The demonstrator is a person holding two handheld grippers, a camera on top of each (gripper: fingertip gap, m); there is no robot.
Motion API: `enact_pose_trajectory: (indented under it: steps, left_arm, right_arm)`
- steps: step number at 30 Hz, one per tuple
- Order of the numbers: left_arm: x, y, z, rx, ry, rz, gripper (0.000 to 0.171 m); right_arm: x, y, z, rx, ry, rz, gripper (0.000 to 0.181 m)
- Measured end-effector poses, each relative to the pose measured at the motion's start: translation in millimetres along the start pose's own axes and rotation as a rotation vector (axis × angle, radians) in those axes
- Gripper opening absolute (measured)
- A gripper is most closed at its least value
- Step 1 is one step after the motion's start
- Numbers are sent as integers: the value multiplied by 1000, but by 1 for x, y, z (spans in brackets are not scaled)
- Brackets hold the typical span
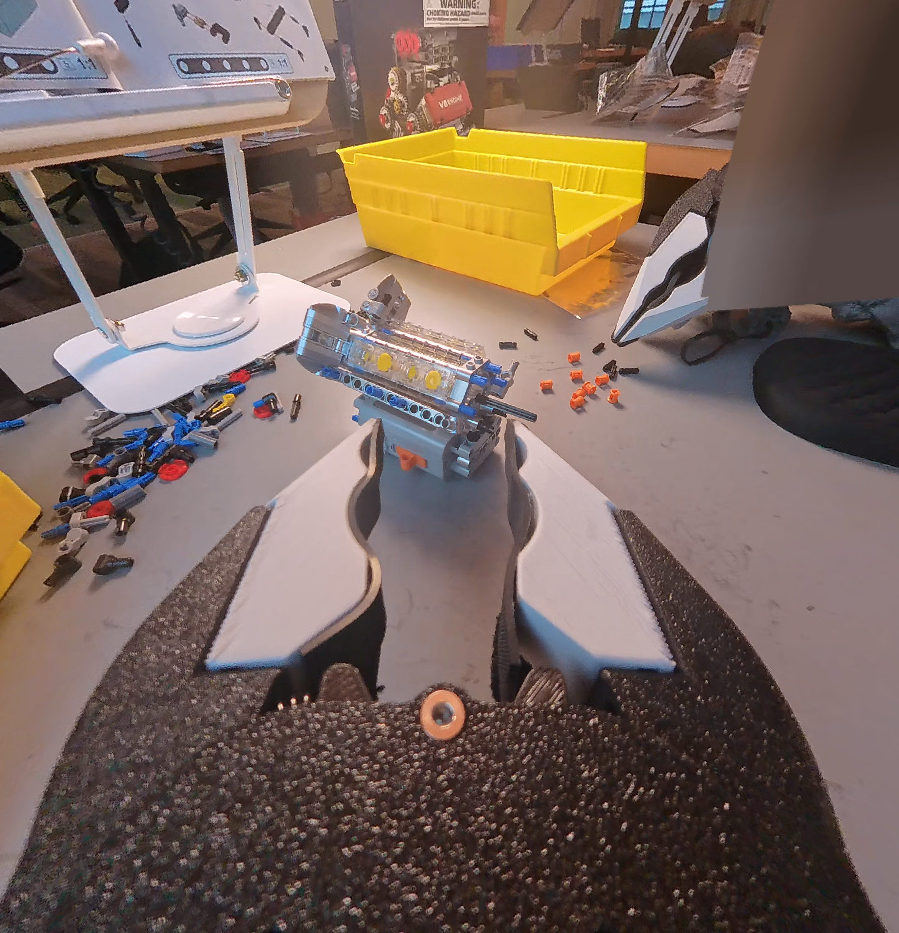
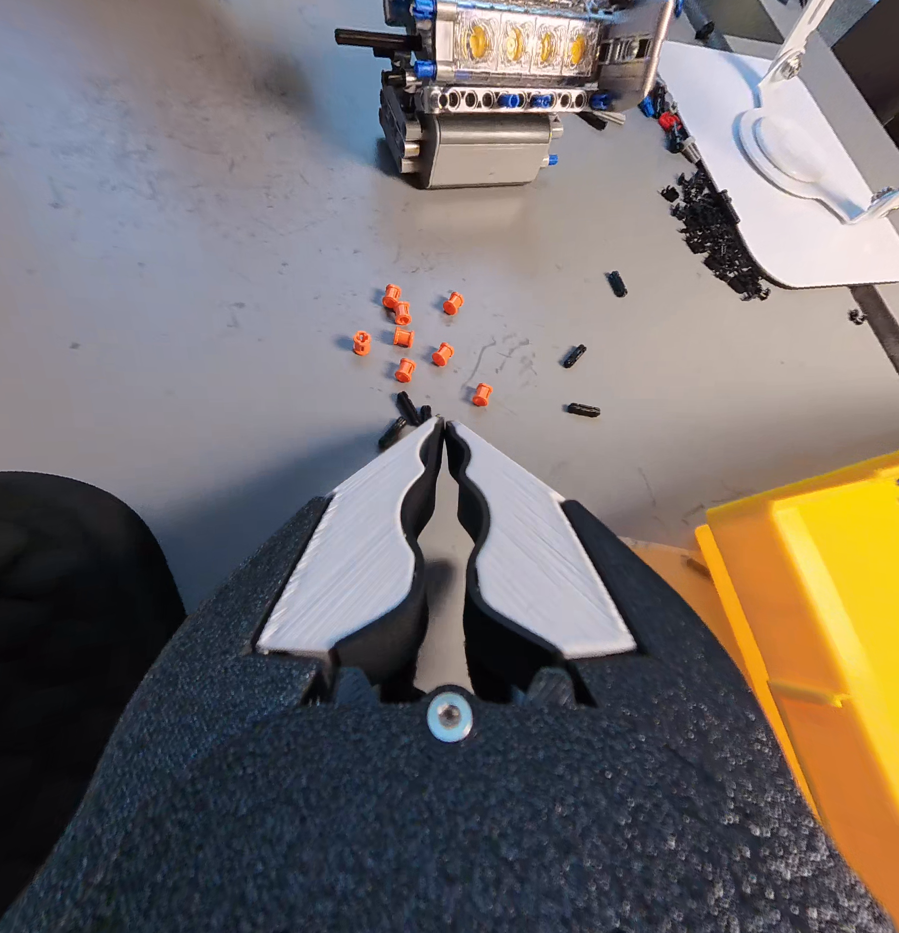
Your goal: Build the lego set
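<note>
A grey, blue and clear brick-built engine model (image 1: 402, 373) with yellow pistons stands on the grey table on a grey box base (image 1: 432, 454). My left gripper (image 1: 440, 429) is open, with its fingertips on either side of that base and just short of it. No contact shows. My right gripper (image 2: 443, 423) is shut just above the table, with nothing visible between the tips. It also shows in the left wrist view (image 1: 620, 339). A few black pins (image 2: 407, 406) lie at its left fingertip. Several orange bushes (image 2: 403, 337) lie just beyond it, between it and the model (image 2: 508, 65).
A yellow bin (image 1: 488, 202) stands behind the model and beside my right gripper (image 2: 816, 606). A white stand base (image 1: 185, 348) carries a booklet holder. Loose blue, black and red parts (image 1: 134, 454) lie at the left. A black rounded object (image 1: 841, 399) lies at the right. My right fingertips sit around 25 cm from my left ones.
</note>
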State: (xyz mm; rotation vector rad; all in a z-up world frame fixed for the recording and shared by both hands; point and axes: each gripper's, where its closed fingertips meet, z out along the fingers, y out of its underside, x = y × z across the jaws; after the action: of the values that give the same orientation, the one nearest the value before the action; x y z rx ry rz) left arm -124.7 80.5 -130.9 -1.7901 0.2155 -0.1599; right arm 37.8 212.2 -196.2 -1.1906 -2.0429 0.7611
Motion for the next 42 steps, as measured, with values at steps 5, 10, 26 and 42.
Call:
enact_pose_trajectory:
  steps: [5,10,26,42]
  left_arm:
    - [-2,-1,-1,5,5,-28,46]
    - [-1,0,-1,2,9,-26,46]
    - [1,0,-1,-1,18,-44,46]
    - [0,0,-2,6,31,-75,45]
  right_arm:
    - [-3,5,4,-31,-8,-15,0]
    - [17,7,-4,-20,87,25,0]
    - [65,0,17,-76,297,22,0]
    - [63,-66,28,70,257,-48,0]
